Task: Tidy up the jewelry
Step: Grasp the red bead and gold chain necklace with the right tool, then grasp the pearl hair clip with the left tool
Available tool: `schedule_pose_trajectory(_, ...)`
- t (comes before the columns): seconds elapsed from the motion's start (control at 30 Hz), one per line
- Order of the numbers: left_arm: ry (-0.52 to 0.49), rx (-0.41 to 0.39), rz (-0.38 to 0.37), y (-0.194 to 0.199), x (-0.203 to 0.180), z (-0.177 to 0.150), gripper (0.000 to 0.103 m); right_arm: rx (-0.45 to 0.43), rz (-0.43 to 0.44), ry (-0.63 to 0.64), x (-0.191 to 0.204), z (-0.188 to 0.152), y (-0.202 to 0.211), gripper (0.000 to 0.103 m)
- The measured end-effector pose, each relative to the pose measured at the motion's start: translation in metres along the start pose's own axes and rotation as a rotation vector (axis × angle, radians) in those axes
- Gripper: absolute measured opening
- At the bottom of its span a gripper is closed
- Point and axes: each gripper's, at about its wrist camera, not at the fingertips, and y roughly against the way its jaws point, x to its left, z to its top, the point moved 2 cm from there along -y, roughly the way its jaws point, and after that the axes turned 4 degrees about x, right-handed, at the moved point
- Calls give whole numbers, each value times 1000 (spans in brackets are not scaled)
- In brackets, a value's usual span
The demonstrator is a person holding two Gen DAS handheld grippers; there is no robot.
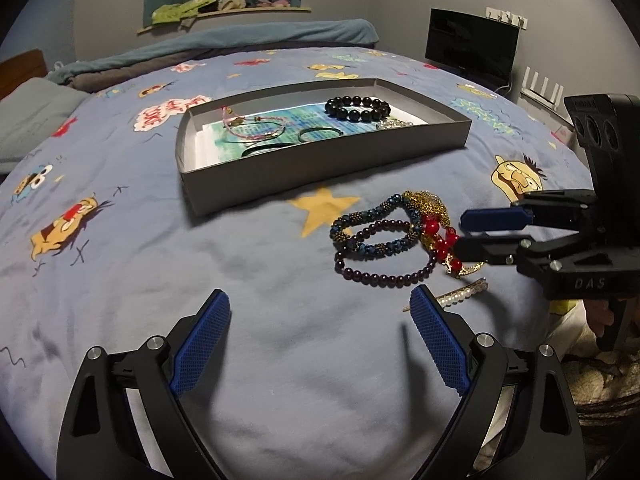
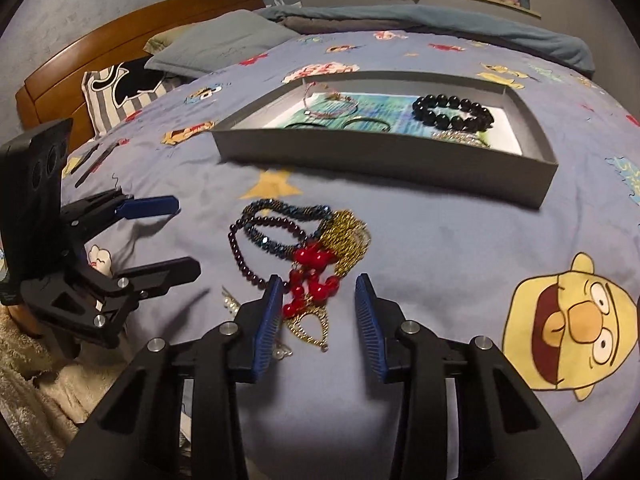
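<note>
A grey shallow box [image 1: 320, 168] [image 2: 384, 160] on the bed holds a black bead bracelet [image 1: 357, 108] [image 2: 453, 115], a pink cord bracelet [image 1: 248, 126] and thin dark bangles. In front lies a pile: a blue beaded bracelet [image 1: 372, 226] [image 2: 280, 220], a dark purple bead bracelet [image 1: 384, 272] [image 2: 248, 256], a gold chain [image 1: 428, 202] [image 2: 348, 236] and red beads with a gold pendant [image 1: 440, 240] [image 2: 312, 280]. A pearl hair clip [image 1: 460, 296] lies nearby. My right gripper [image 2: 318, 304] [image 1: 462, 234] is open around the red beads. My left gripper [image 1: 320, 320] [image 2: 188, 236] is open and empty.
The bed has a blue cartoon-print sheet [image 1: 120, 260]. Pillows [image 2: 216, 44] and a wooden headboard [image 2: 120, 36] lie at one end. A monitor [image 1: 470, 46] stands beyond the bed. A shelf with cloths [image 1: 208, 10] hangs on the wall.
</note>
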Motion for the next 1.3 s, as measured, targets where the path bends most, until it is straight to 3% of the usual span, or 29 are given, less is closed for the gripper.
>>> schedule_pose_trajectory(0.2,-3,0,-6,0,-3,-2,92,16,-1,18,6,-2,-7,22)
schedule_pose_trajectory(0.23,-3,-2,-7,0,-3,-2,92,10,-3,21,7,-2,-7,12)
schedule_pose_trajectory(0.27,-3,-3,-10,1,-3,-2,92,7,-2,19,6,-1,-6,9)
schedule_pose_trajectory(0.4,-10,-3,-42,1,-8,-2,89,-28,-20,5,-2,1,3,9)
schedule_pose_trajectory(0.47,-19,6,-81,0,-13,-1,80,-41,-36,-3,-7,3,6,9)
schedule_pose_trajectory(0.67,-71,21,-154,-3,-36,0,68,-81,-75,-55,-30,6,21,9)
schedule_pose_trajectory(0.8,-62,49,-173,-8,-47,0,68,-90,-90,-72,-40,5,27,9)
schedule_pose_trajectory(1.03,74,97,-114,-20,-64,-1,72,-96,-94,-85,-48,-1,33,9)
schedule_pose_trajectory(1.3,91,80,-17,-25,-84,-1,73,-119,-73,-80,-53,-9,41,9)
